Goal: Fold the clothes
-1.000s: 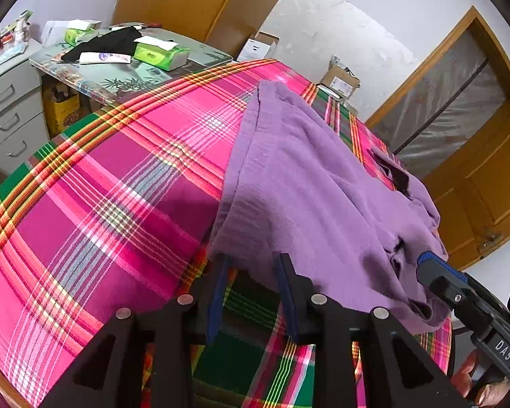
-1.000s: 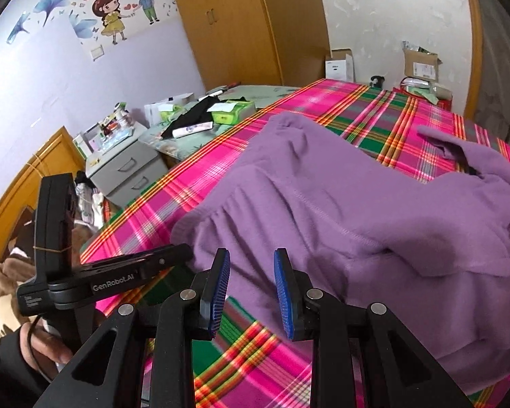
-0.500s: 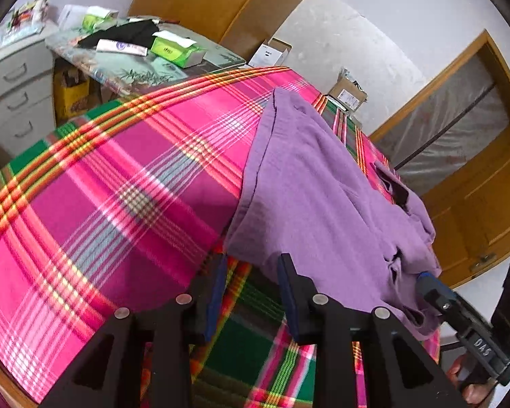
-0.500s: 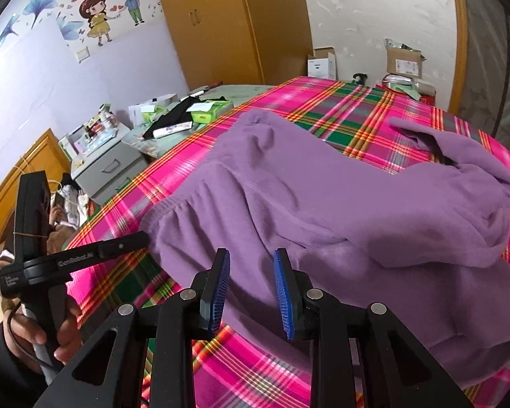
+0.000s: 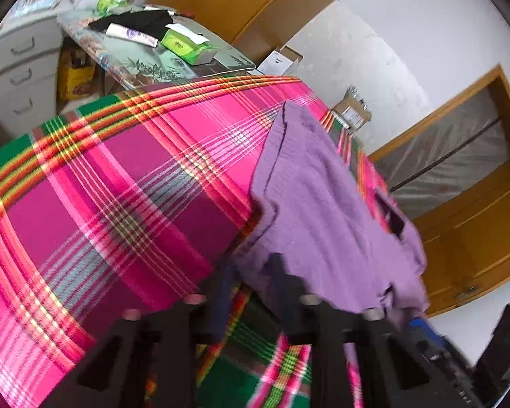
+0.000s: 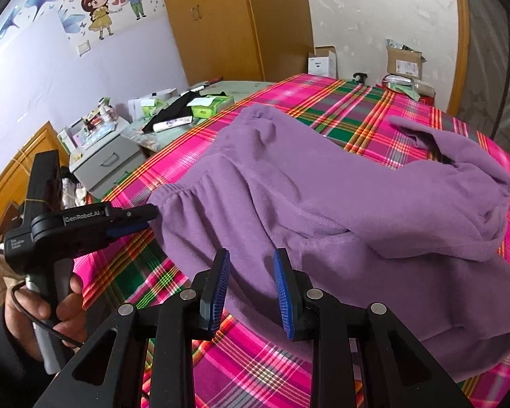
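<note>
Purple fleece trousers (image 6: 323, 197) lie crumpled on the pink plaid bedspread (image 6: 261, 367); they also show in the left wrist view (image 5: 316, 204). My left gripper (image 5: 251, 282) is open, its jaws astride the near corner of the elastic waistband; in the right wrist view its tips (image 6: 146, 219) touch that corner. My right gripper (image 6: 251, 285) is open and empty, just above the garment's near edge.
A side table (image 5: 136, 57) with a green tissue pack (image 5: 187, 46), a tube and black cloth stands beyond the bed. A grey drawer unit (image 6: 108, 159) is beside it. Cardboard boxes (image 6: 403, 63) and a wooden wardrobe (image 6: 221, 20) line the far wall.
My left gripper has moved forward to the waistband corner, which now lies between its jaws. My right gripper has moved closer to the garment's near edge.
</note>
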Motion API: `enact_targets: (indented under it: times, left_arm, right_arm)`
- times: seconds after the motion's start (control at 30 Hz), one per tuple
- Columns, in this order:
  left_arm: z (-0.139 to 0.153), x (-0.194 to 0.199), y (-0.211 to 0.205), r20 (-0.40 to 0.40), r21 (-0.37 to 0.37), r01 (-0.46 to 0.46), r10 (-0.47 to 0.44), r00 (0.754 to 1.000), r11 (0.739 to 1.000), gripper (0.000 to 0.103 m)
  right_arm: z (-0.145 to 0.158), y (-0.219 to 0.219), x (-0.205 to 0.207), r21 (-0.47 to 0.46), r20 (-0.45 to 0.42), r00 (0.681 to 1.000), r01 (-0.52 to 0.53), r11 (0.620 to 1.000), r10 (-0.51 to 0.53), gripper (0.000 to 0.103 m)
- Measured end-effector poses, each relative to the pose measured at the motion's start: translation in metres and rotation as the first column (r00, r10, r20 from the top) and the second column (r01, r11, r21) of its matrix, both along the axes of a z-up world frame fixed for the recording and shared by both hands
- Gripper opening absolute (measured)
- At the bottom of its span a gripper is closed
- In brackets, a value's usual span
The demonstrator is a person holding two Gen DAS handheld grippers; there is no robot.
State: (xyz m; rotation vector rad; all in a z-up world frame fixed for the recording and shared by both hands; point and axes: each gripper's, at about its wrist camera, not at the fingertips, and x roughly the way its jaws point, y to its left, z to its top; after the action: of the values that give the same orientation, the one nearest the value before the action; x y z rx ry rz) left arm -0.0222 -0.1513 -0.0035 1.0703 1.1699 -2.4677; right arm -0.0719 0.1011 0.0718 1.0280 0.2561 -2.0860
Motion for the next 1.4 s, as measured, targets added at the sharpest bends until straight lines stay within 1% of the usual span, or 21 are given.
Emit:
enact_targets:
  times: [0.03,0.13,0.33,0.4,0.5,0.6,0.67,0.7,0.77,0.8,0.9,1.0,1.1,1.27,1.33,1.4]
  left_arm:
    - [0.002,0.001,0.0,-0.002,-0.005,0.001,-0.001,1.0,1.0,0.009]
    - [0.011,0.009,-0.004,-0.017,-0.034,-0.003,0.003,1.0,0.999,0.007]
    - [0.032,0.027,-0.022,-0.067,-0.045,-0.02,0.017,0.998,0.999,0.006]
    - [0.04,0.035,-0.03,-0.076,-0.065,-0.034,0.029,0.997,0.997,0.006]
    - [0.047,0.048,-0.043,-0.084,-0.076,-0.055,0.049,0.995,0.996,0.006]
    - [0.048,0.065,-0.057,-0.081,-0.079,-0.074,0.068,0.994,0.994,0.006]
    - [0.045,0.076,-0.066,-0.068,-0.095,-0.084,0.078,0.995,0.992,0.006]
    - [0.041,0.08,-0.069,-0.052,-0.106,-0.086,0.08,0.995,0.991,0.006]
    - [0.026,0.082,-0.075,-0.014,-0.085,-0.079,0.078,0.997,0.993,0.006]
    - [0.019,0.084,-0.078,0.004,-0.075,-0.075,0.076,0.997,0.994,0.006]
    - [0.008,0.086,-0.078,0.021,-0.052,-0.072,0.073,0.997,0.996,0.006]
    - [0.009,0.087,-0.079,0.01,-0.057,-0.069,0.07,0.998,0.996,0.006]
    - [0.009,0.085,-0.082,0.01,-0.053,-0.064,0.065,0.998,0.997,0.006]
    - [0.006,0.083,-0.081,0.019,-0.062,-0.047,0.048,0.999,0.997,0.006]
    - [0.005,0.082,-0.081,0.023,-0.069,-0.04,0.041,0.999,0.997,0.006]
    - [0.004,0.082,-0.08,0.027,-0.075,-0.032,0.034,0.999,0.997,0.006]
  right_arm:
    - [0.0,0.0,0.0,0.002,0.0,1.0,0.003,1.0,-0.003,0.028]
    - [0.001,0.001,0.0,0.008,0.0,1.0,0.012,1.0,-0.012,0.028]
    - [0.007,0.0,0.002,0.01,-0.014,1.0,0.021,1.0,-0.021,0.028]
    - [0.01,-0.001,0.002,0.01,-0.023,1.0,0.02,1.0,-0.019,0.028]
    - [0.017,-0.006,0.004,0.013,-0.048,0.999,-0.004,1.0,0.004,0.028]
    - [0.026,-0.01,0.003,0.025,-0.083,0.996,-0.017,1.0,0.019,0.028]
    - [0.032,-0.014,0.0,0.031,-0.102,0.994,-0.03,0.999,0.033,0.028]
    - [0.034,-0.016,-0.002,0.034,-0.112,0.993,-0.041,0.999,0.045,0.028]
    - [0.038,-0.023,-0.008,0.045,-0.125,0.99,-0.061,0.997,0.066,0.028]
    - [0.04,-0.029,-0.013,0.05,-0.131,0.988,-0.08,0.996,0.086,0.028]
    - [0.042,-0.047,-0.029,0.056,-0.133,0.979,-0.145,0.988,0.151,0.028]
    - [0.041,-0.076,-0.052,0.069,-0.116,0.966,-0.226,0.972,0.232,0.028]
    - [0.037,-0.103,-0.075,0.069,-0.109,0.95,-0.286,0.956,0.292,0.028]
    - [0.018,-0.159,-0.123,0.077,-0.063,0.929,-0.361,0.929,0.366,0.028]
    - [0.009,-0.181,-0.137,0.095,-0.062,0.912,-0.399,0.912,0.405,0.028]
    - [-0.001,-0.204,-0.151,0.111,-0.051,0.891,-0.443,0.89,0.45,0.031]
